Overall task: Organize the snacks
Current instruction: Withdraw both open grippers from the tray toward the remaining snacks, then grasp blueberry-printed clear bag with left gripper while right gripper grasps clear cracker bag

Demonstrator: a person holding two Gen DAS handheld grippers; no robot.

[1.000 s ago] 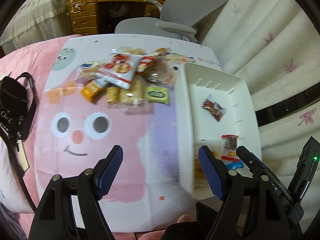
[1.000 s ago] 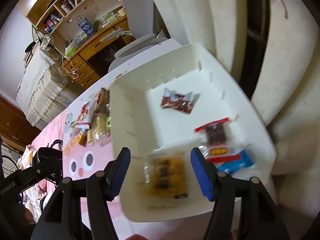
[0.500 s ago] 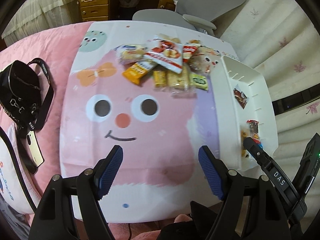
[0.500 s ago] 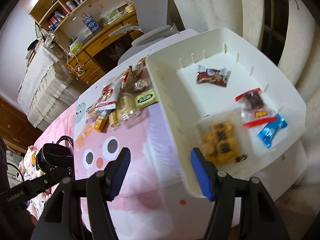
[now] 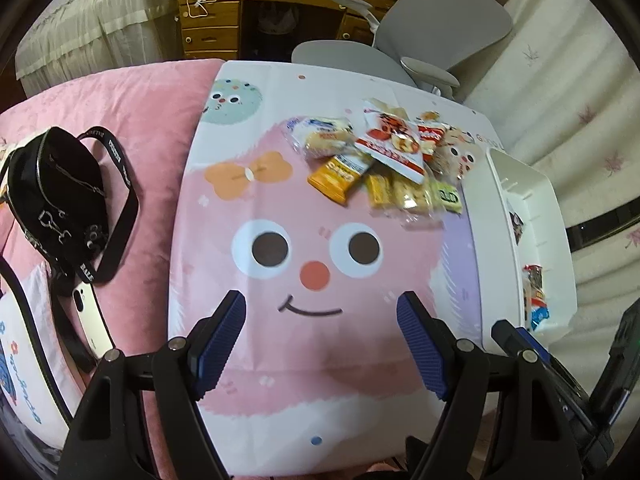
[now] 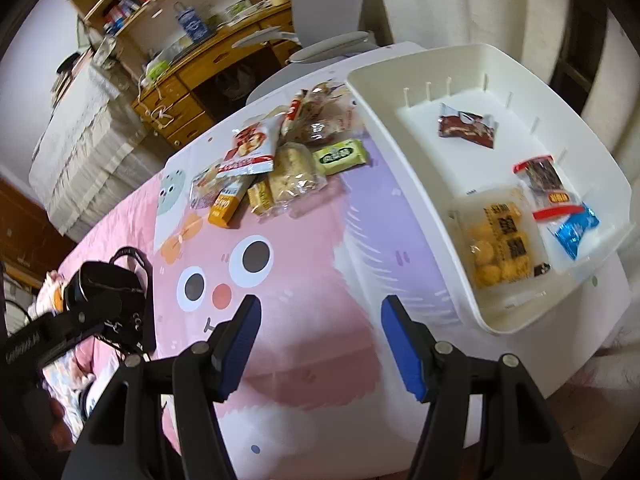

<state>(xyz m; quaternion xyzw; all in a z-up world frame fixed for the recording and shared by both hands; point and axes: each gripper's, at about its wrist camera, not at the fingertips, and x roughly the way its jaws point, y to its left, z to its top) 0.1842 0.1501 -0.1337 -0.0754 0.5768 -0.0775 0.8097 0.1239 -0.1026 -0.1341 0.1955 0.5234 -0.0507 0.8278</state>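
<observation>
A pile of snack packets (image 5: pixel 384 160) lies at the far side of the cartoon-face table mat (image 5: pixel 280 320); it also shows in the right wrist view (image 6: pixel 280 160). A white bin (image 6: pixel 432 184) at the right holds a brown packet (image 6: pixel 466 126), a red-edged packet (image 6: pixel 546 186), a blue packet (image 6: pixel 576 230) and a clear bag of yellow snacks (image 6: pixel 500 236). The bin shows edge-on in the left wrist view (image 5: pixel 484 240). My left gripper (image 5: pixel 320 336) is open and empty above the mat's near half. My right gripper (image 6: pixel 318 338) is open and empty, left of the bin.
A black bag with strap (image 5: pixel 60 208) and a white phone (image 5: pixel 94 324) lie on the pink bedding left of the mat. A grey office chair (image 5: pixel 420 40) and a wooden desk (image 5: pixel 256 8) stand beyond the table. Curtains hang at the right.
The yellow snack bag was released into the bin. Both grippers have pulled back and swung left, away from the bin toward the middle of the mat.
</observation>
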